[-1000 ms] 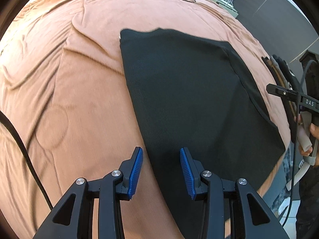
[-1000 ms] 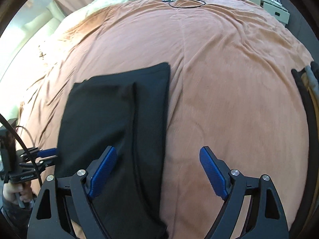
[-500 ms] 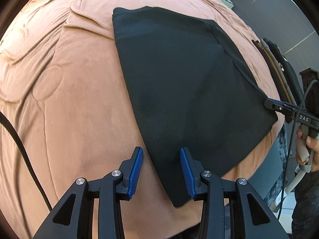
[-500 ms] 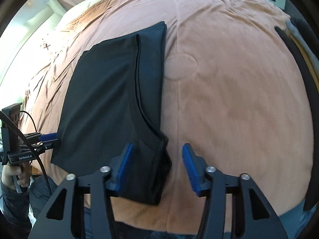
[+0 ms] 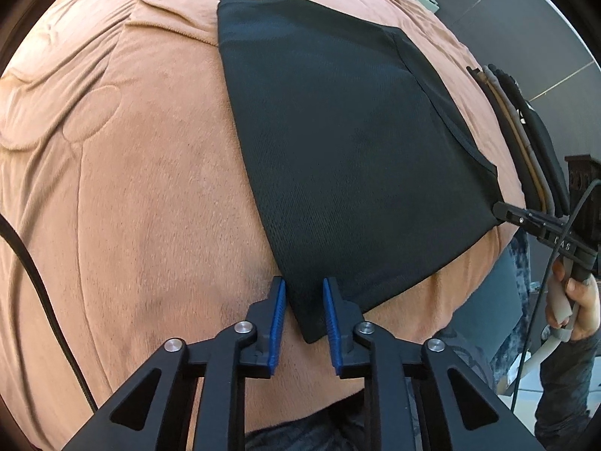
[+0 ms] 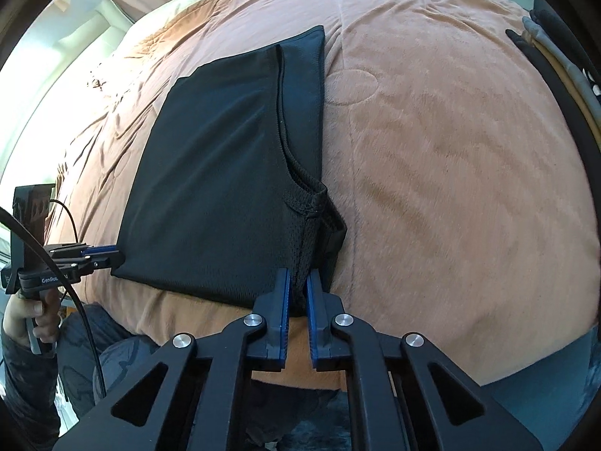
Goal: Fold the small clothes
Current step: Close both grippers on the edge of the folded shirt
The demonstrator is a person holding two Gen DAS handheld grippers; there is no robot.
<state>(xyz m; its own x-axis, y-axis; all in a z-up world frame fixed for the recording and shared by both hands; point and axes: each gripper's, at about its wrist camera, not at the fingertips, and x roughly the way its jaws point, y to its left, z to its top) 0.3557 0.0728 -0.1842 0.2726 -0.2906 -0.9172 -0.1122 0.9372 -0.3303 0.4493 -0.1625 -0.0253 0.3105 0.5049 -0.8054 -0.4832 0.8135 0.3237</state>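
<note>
Because the black garment (image 5: 349, 143) lies flat on the bed's tan blanket (image 5: 131, 195) with its long axis running straight away from both claws, each claw meets it at a near corner. On the left, the left claw (image 5: 303, 302) has just been narrowing; its blue pads straddle the near left corner with a small gap showing, so a firm pinch cannot be confirmed. On the right, the right claw (image 6: 298, 288) has just closed tight on the bunched near right corner, beside the ribbed hem. The cloth spreads forward from both claws, and each corner sits nearest its own hand. Judging by this, the coming fold carries the near edge away toward the far edge.
</note>
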